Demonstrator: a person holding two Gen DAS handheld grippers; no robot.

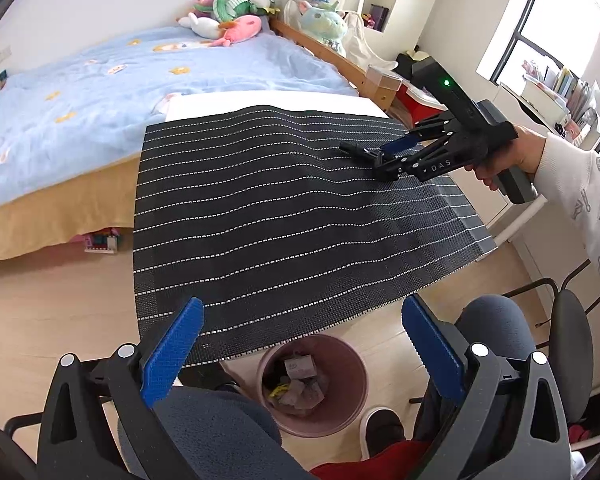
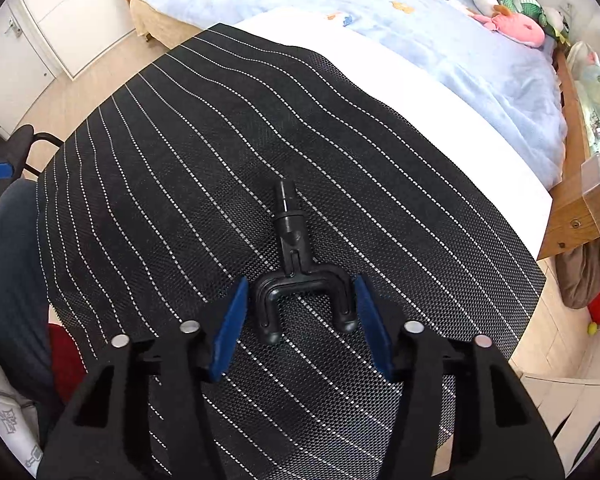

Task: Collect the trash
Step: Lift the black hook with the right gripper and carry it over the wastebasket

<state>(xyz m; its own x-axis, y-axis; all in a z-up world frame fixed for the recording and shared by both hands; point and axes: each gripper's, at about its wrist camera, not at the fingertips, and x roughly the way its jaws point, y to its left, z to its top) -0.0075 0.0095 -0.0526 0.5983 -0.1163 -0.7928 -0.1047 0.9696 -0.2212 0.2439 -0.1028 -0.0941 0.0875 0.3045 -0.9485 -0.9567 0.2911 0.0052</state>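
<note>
Blue pads (image 2: 228, 332) of my right gripper (image 2: 300, 320) flanked the black fork piece (image 2: 300, 280) on the mat (image 2: 180, 180), not yet pinching. My left gripper (image 1: 300, 344) hung spread above the bin (image 1: 350, 372).

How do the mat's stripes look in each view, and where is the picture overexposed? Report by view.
Left wrist view: fisheye bends the striped mat so its lines wave; the window at the upper right is blown out white. Right wrist view: the stripes fan out and curve around the black forked part; the bare strip of white table beyond the mat glares, without detail.
</note>
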